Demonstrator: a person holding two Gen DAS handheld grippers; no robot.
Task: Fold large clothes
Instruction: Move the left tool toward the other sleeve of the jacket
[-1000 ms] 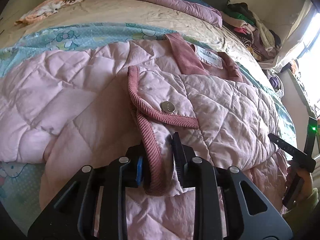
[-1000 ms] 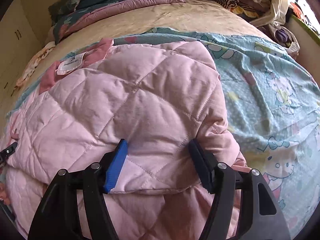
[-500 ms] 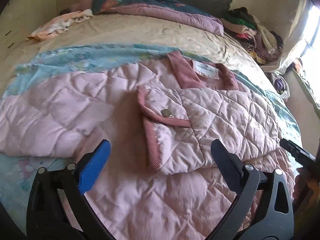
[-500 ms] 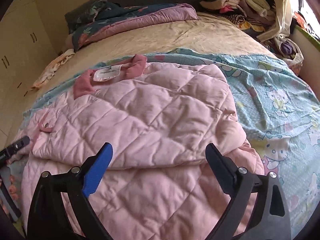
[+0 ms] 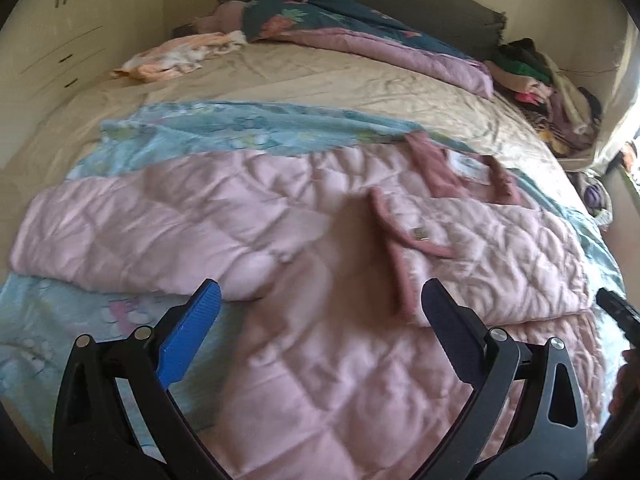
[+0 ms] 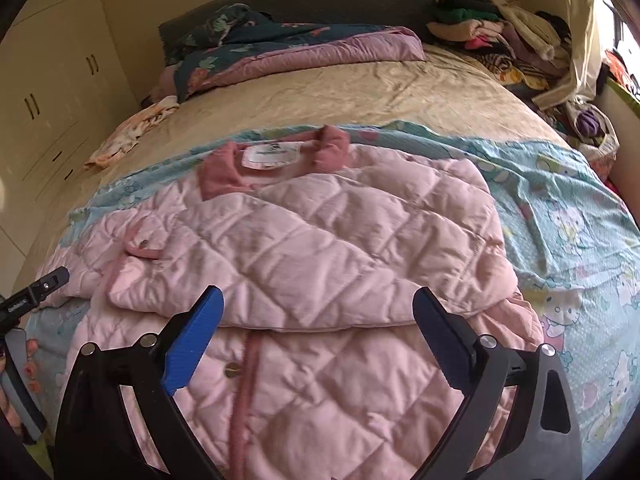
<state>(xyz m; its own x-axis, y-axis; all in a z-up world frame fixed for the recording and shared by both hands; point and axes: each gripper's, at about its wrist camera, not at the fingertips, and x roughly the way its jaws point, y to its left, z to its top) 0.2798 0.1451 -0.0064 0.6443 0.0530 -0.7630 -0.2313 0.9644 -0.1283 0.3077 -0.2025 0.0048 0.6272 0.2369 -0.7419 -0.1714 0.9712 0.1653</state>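
Note:
A pink quilted jacket (image 5: 320,360) lies front-up on the bed, its darker pink collar and white label (image 6: 272,156) at the far end. One sleeve (image 6: 340,248) is folded across the chest, with its ribbed cuff and snap (image 5: 416,236) resting near the middle. The other sleeve (image 5: 140,224) stretches out flat to the left. My left gripper (image 5: 320,286) hovers above the jacket, open and holding nothing. My right gripper (image 6: 318,291) hangs over the folded sleeve's lower edge, open too, with no cloth between its fingers.
A light blue cartoon-print sheet (image 6: 560,220) lies under the jacket on the beige bed cover (image 5: 320,76). A dark floral and mauve quilt (image 6: 300,52) is at the head, a pile of clothes (image 6: 500,32) at the far right, a small peach garment (image 5: 176,56) far left, and cupboards (image 6: 40,100) beside the bed.
The left gripper let go of the ribbed cuff and the right one let go of the folded sleeve. Both opened wide and drew back and up from the jacket.

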